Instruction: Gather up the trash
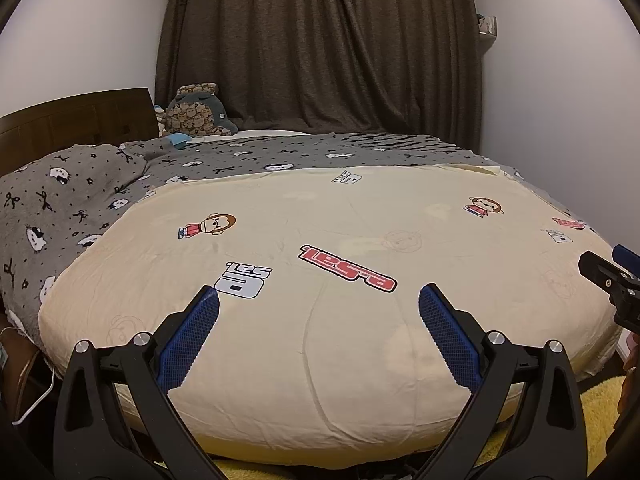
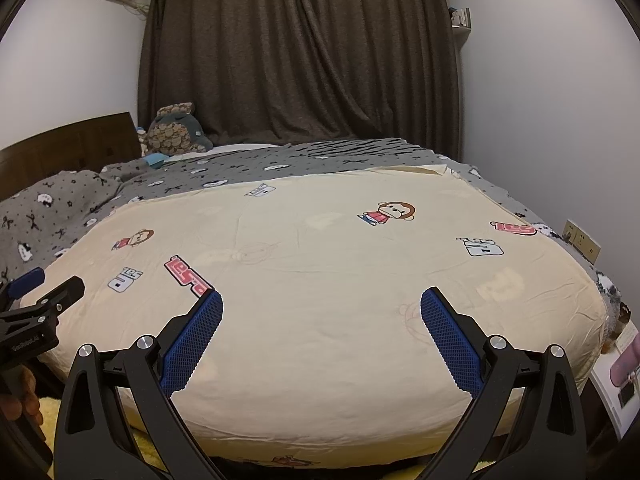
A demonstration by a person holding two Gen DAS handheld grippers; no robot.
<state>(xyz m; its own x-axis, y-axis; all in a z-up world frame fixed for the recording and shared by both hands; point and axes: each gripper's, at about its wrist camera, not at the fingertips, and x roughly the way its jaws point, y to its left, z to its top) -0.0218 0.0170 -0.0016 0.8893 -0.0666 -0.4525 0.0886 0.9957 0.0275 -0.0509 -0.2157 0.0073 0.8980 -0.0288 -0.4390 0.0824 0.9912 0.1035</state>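
Left gripper (image 1: 319,300) and right gripper (image 2: 321,304), jaws wide apart and empty, face the bed (image 1: 360,208); no trash visible.

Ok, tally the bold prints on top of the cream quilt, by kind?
Monkeys: 2
Red logos: 2
Grey logos: 3
Total: 7

You're facing the bed w/ the quilt (image 1: 360,280) spread centre frame, lying on the blanket (image 1: 80,200), which shows at left & behind it. Headboard (image 1: 80,124) sits far left, plush toy (image 1: 196,114) upper left by it. Curtain (image 1: 320,40) hangs behind the bed, top centre. Wall socket (image 2: 582,240) at right edge.
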